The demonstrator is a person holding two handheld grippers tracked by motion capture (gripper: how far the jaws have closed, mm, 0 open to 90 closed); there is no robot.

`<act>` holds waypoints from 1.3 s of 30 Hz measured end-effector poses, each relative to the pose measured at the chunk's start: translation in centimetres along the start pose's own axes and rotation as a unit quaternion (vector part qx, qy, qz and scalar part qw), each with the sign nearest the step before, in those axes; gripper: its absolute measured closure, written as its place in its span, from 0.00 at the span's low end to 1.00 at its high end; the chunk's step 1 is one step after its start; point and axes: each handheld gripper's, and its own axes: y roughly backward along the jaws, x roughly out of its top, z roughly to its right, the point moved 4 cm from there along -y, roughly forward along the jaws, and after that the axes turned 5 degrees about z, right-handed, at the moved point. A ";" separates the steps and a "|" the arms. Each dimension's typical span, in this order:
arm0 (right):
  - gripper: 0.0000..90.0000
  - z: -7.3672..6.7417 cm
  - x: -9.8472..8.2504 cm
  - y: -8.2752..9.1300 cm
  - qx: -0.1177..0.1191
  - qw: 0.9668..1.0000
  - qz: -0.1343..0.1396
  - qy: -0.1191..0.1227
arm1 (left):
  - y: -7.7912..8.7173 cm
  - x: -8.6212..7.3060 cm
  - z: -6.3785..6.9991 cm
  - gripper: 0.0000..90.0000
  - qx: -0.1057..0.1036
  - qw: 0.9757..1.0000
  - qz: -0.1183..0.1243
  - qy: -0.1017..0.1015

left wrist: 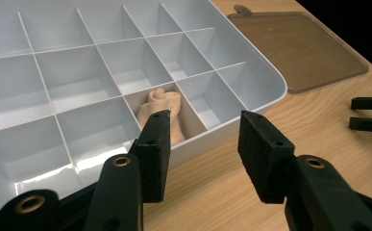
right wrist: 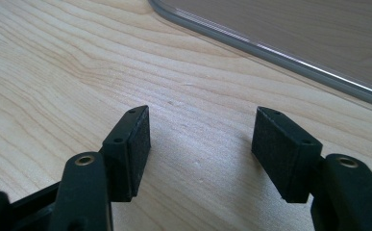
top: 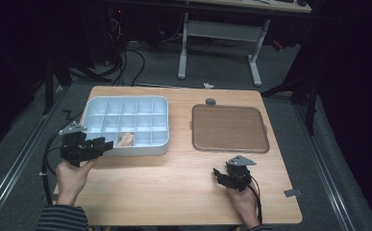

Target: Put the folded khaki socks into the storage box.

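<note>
A white tray (top: 93,107) divided into several compartments sits on the left half of the wooden table (top: 174,183). A small beige lump (top: 125,140) lies in a compartment of its front row, and it looks like soft folded material (left wrist: 167,107) in the left gripper view. My left gripper (top: 107,144) hovers at the tray's front left edge, open, with nothing between its jaws (left wrist: 204,147). My right gripper (top: 216,173) rests low over bare wood near the front right, open and holding nothing (right wrist: 200,144).
A flat brown lid (top: 229,128) with a clear rim lies on the right half of the table, its edge (right wrist: 270,53) just beyond my right gripper. A small grey disc (top: 210,101) sits behind the lid. Desk legs and cables stand on the floor beyond the table.
</note>
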 end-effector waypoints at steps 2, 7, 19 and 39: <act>0.43 0.0 0.0 0.0 0.000 1.000 0.000 0.000 | 0.2 -0.2 0.4 0.62 -0.003 1.000 0.001 -0.004; 0.43 0.0 0.0 0.0 0.000 1.000 0.000 -0.001 | 0.4 -0.7 1.0 0.62 -0.013 1.000 0.000 -0.010; 0.43 0.0 0.0 0.0 0.000 1.000 0.000 0.000 | 0.1 -2.8 1.9 0.60 -0.025 1.000 -0.006 -0.010; 0.43 0.0 0.0 0.0 0.000 1.000 0.000 0.000 | -2.1 -5.5 2.8 0.55 -0.017 0.999 -0.031 -0.021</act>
